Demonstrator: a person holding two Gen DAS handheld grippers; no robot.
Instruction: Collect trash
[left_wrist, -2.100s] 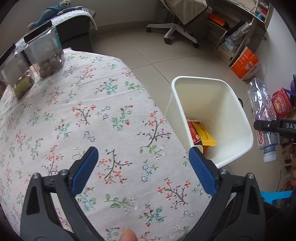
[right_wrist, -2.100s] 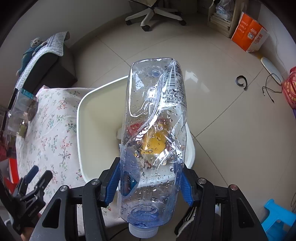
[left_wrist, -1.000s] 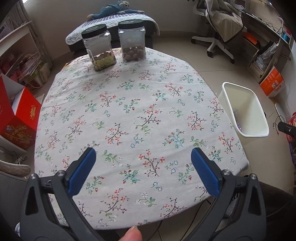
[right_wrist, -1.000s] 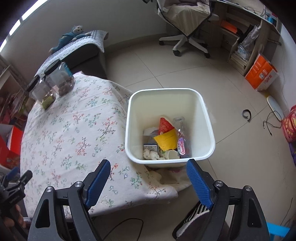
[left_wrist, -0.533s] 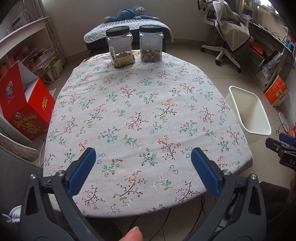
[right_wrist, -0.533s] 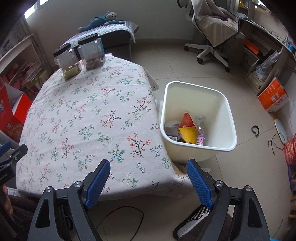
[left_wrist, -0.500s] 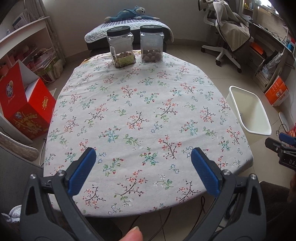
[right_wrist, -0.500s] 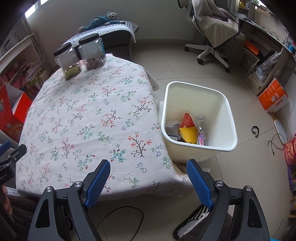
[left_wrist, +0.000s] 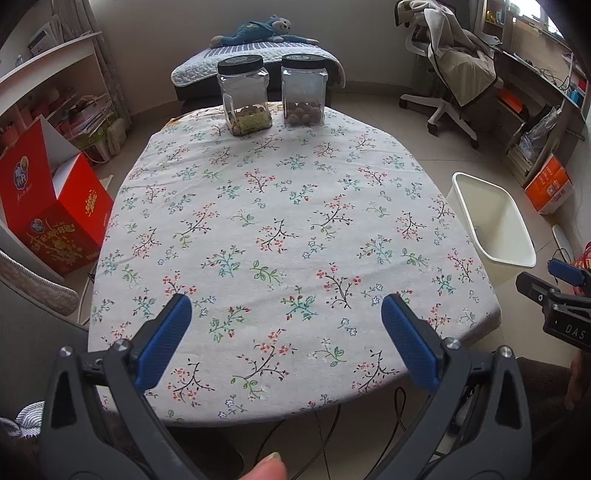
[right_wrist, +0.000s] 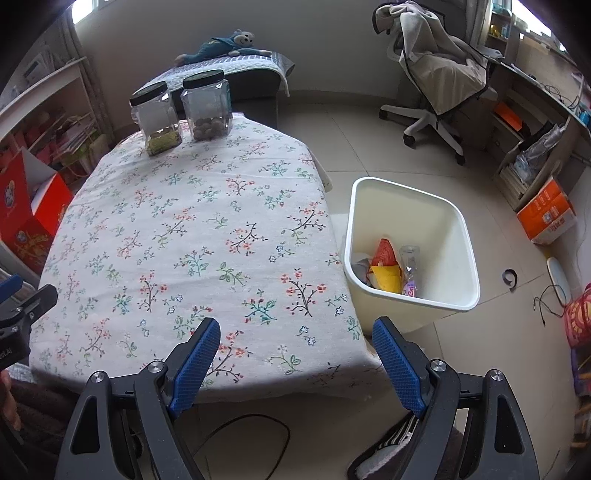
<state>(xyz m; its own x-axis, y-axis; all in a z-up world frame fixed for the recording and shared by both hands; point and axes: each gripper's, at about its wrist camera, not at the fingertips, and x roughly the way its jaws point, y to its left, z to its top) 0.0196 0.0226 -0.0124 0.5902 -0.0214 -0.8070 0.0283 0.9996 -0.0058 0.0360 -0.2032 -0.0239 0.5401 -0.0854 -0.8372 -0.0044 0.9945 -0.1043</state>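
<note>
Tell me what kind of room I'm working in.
Most likely a lived-in home room, part study: a table under a floral tablecloth, an office chair draped with clothing, and a stuffed toy on a cushioned seat.

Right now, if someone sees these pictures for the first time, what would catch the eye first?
First comes the flowered tablecloth, which covers the whole table in the middle. Two clear jars with black lids stand side by side at its far edge. On the floor to the right of the table stands a white bin holding a red and yellow wrapper and a clear bottle.
</note>
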